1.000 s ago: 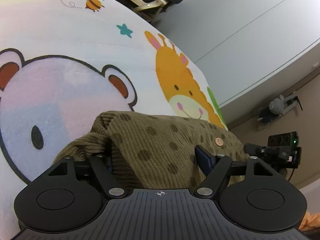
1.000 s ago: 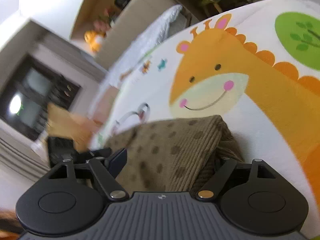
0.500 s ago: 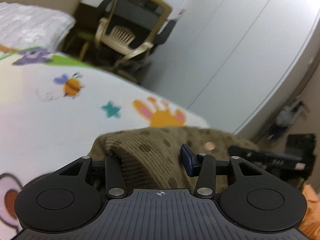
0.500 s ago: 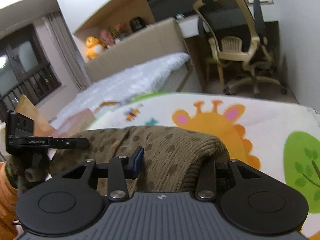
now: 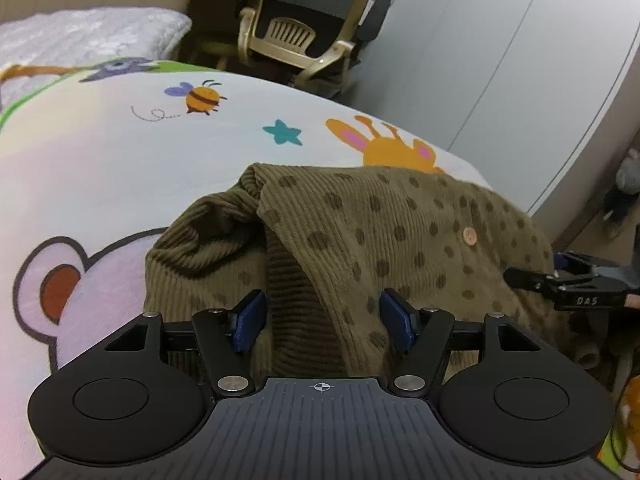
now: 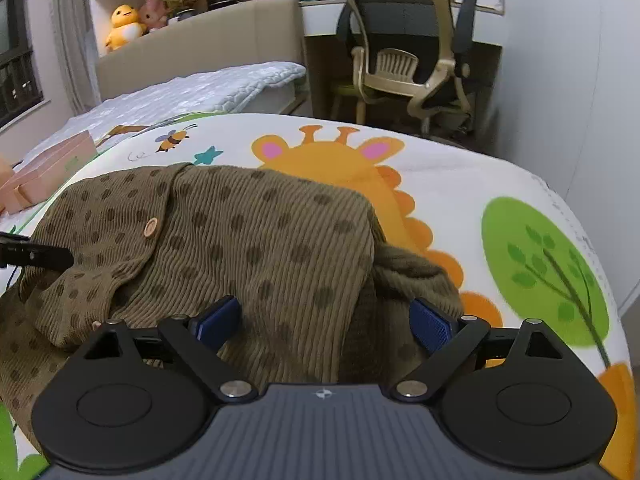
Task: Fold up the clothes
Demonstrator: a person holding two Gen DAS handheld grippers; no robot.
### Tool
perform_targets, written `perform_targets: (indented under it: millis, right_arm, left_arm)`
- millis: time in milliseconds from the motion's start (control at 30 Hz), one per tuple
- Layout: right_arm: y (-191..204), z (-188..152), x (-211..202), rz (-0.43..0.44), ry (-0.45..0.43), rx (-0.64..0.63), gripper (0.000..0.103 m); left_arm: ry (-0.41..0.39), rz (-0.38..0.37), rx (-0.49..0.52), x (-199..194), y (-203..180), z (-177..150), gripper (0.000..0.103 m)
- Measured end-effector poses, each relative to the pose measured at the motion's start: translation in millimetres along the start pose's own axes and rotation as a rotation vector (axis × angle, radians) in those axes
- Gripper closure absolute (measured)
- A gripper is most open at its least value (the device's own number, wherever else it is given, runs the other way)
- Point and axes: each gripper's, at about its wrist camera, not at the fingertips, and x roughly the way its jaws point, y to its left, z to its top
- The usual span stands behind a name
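Observation:
An olive-brown ribbed garment (image 5: 380, 232) with dark dots and a pale button (image 5: 469, 236) lies folded over on the cartoon play mat (image 5: 120, 160). My left gripper (image 5: 322, 322) is shut on a thick fold at the garment's near left edge, with the blue pads pressing on both sides. In the right wrist view the same garment (image 6: 260, 240) spreads leftwards. My right gripper (image 6: 326, 322) stands open over its near right edge, pads wide apart with cloth lying loosely between them. Each gripper's tip shows at the edge of the other's view.
The mat (image 6: 500, 184) carries a giraffe, a bear, a bee and a tree. Beyond it stand an office chair (image 6: 404, 60), a bed with a grey quilt (image 6: 192, 92) and white wardrobe doors (image 5: 500, 60). Pink boxes (image 6: 48, 168) sit at the mat's left.
Both grippers lifted the garment's near edge, carried it forward and laid it down folded. The right gripper has since opened and let go; the left jaws stay narrowed on the fold.

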Motion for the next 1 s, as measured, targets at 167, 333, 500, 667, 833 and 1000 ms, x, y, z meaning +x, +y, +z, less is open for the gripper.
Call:
perform_targets:
  millis: [167,333,500,667,833,1000]
  right_arm:
    - [0,-5,-5,-0.007,-0.002,0.015,0.010]
    - [1,-15,-13,0.012,-0.032,0.036,0.020]
    - [10,-13,-10,0.078,-0.034,0.048,0.046]
    - [15,1,-42,0.090,-0.158,0.055,0.090]
    - [16,5,-98,0.160,-0.233,0.050,0.091]
    - [12,-30,-98,0.172,-0.132,0.081,0.091]
  left_arm:
    - [0.001,0.011,0.016,-5,-4,0,0.033]
    - [-0.010,-0.086,-0.014,-10,-6,-6,0.035]
    - [-0.009,-0.096,-0.040,-5,-9,-8,0.050]
    - [-0.090,-0.112,-0.011,-35,-22,1,0.086]
    - [-0.143,-0.137,0.007,-78,-31,-6,0.086]
    - [-0.104,-0.141,0.001,-93,-29,-31,0.085]
